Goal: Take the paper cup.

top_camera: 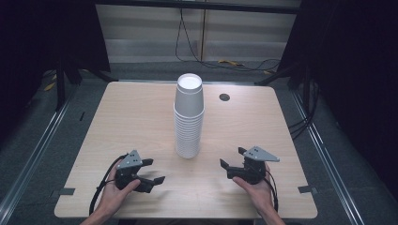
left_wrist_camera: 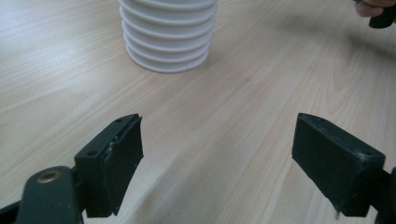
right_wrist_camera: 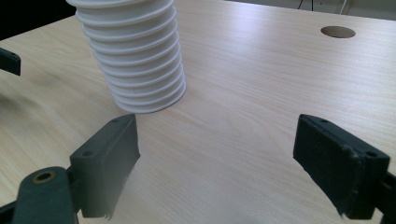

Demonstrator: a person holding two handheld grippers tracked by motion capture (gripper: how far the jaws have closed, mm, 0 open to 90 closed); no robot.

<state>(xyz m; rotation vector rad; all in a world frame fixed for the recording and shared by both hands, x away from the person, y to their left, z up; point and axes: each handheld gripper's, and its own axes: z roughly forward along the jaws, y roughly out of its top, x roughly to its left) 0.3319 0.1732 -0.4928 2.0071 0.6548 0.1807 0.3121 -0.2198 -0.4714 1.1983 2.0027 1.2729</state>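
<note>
Standing upright near the middle of the light wood table [top_camera: 141,117] is a tall stack of white paper cups [top_camera: 189,117], upside down w/ the bottom of the top cup facing up. L tool [top_camera: 152,171] sits low at the near left of the table, held in the person's left hand [top_camera: 115,190], jaws spread wide w/ nothing btwn them. R tool [top_camera: 232,157] is at the near right, held in the right hand [top_camera: 256,190], jaws also released, nothing gripped. Both tools angle inward toward the stack but are apart from it. In the left gripper view the stack's ribbed base [left_wrist_camera: 167,39] is ahead, over the left jaw. In the right gripper view the stack is close, just beyond the left jaw; a round cable hole [right_wrist_camera: 337,31] shows at the far edge. Grey floor [top_camera: 42,136] & cables [top_camera: 187,47] lie beyond the table.
</note>
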